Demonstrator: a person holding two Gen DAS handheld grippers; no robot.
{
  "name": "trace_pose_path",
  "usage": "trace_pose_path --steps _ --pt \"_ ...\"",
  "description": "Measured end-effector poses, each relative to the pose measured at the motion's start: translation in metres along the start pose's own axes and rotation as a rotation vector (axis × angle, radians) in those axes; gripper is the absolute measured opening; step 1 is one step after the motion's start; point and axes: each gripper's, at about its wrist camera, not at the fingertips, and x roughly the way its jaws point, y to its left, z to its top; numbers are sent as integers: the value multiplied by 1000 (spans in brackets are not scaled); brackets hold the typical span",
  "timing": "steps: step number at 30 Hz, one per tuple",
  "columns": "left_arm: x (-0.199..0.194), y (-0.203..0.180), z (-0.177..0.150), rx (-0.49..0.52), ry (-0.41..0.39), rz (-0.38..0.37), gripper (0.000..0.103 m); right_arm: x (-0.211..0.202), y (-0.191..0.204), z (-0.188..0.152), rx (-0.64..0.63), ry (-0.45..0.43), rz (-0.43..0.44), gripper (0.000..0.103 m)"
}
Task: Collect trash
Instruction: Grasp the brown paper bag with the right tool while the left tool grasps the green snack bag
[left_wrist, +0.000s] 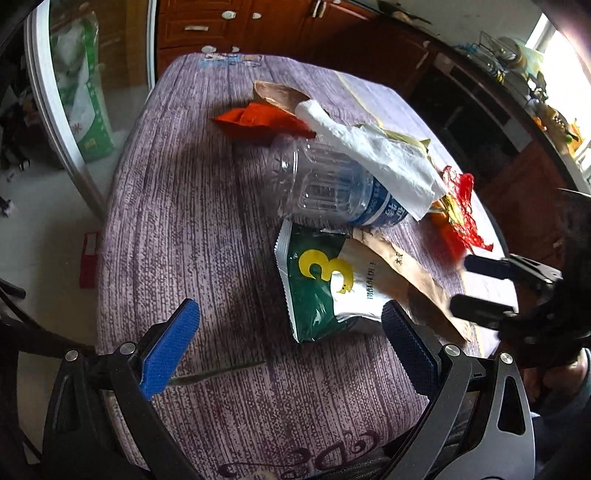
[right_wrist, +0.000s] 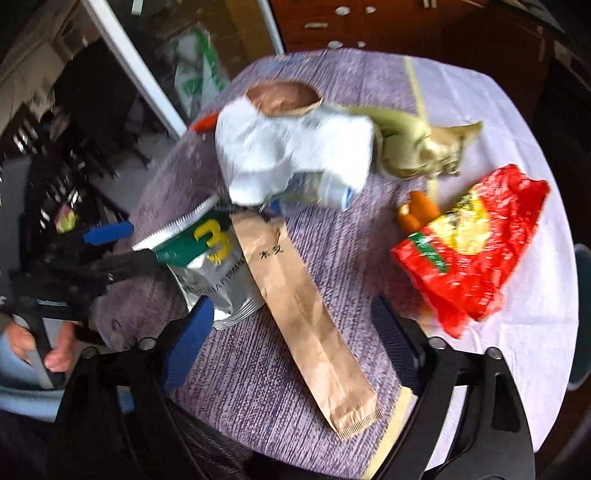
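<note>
We see two grippers above a round table with a purple cloth, and both stand with jaws wide apart, nothing between the pads. Our left gripper hovers over the near edge of the green and silver snack pouch, of which we count one, marked with a yellow 3. Our right gripper hangs over the long brown paper sleeve, which lies flat and overlaps the pouch's edge.

The trash sits in a loose heap at the table's middle. We count one clear plastic bottle lying on its side, one white paper towel draped over it, one red plastic bag off to the right, and one orange-red wrapper at the far side. A second brown paper piece lies behind the towel, and one crumpled gold wrapper beside it. Small orange items touch the red bag; we cannot count them.
</note>
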Motion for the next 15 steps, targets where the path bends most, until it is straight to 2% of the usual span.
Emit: trace_pose_path --steps 6,9,11,13,15 --pt "14 -2 -6 -2 28 -36 99 25 1 1 -33 60 -43 59" --pt "21 -3 -7 4 48 -51 99 33 4 0 -39 82 -44 56" --pt "25 -5 -5 6 52 -64 99 36 7 0 -65 85 -82 54" --pt "28 -8 -2 12 53 -73 99 38 13 -1 -91 77 -118 47" --pt "32 -14 0 21 57 -73 99 38 16 -2 -106 66 -146 18"
